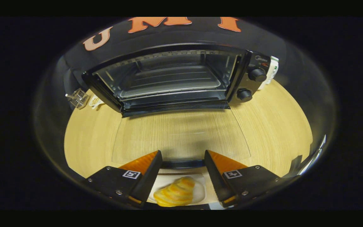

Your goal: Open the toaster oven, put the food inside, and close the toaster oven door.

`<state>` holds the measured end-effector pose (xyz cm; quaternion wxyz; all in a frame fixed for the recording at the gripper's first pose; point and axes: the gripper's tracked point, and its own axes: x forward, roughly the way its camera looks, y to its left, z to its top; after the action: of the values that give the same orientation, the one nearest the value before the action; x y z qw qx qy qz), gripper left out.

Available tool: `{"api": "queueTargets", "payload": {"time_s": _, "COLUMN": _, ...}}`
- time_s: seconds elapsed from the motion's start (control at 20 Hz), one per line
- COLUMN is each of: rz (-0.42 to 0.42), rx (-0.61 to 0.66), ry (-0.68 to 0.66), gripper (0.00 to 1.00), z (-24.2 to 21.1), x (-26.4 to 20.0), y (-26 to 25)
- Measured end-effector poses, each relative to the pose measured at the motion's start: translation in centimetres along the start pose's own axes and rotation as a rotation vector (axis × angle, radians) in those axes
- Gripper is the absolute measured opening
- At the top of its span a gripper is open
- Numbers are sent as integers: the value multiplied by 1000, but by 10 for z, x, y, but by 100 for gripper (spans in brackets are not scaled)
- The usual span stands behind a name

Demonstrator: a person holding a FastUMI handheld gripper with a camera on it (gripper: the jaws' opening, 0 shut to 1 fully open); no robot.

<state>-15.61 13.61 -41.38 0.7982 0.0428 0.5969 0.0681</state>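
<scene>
Wooden table (273,126), toaster oven (181,78) door down, brand unreadable, claw (183,164) open above pastry (175,192) on plate (200,193)

I see a pale wood-grain desk (273,126). On it the toaster oven (181,78) sits at the far side, its glass door (181,135) folded down flat. A small white plate (200,192) of food (175,192) rests near me.
</scene>
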Motion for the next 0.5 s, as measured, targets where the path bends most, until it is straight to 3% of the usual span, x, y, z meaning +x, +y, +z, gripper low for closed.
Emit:
{"api": "queueTargets", "payload": {"time_s": 0.1, "rz": 19, "rx": 37, "ry": 5, "gripper": 86, "z": -19, "x": -24, "y": 4}}
{"api": "queueTargets", "payload": {"time_s": 0.25, "rz": -17, "rx": 32, "ry": 48, "gripper": 96, "z": -59, "x": -54, "y": 1}}
{"api": "queueTargets", "payload": {"time_s": 0.5, "rz": -96, "rx": 64, "ry": 112, "gripper": 99, "z": -114, "x": -70, "y": 2}}
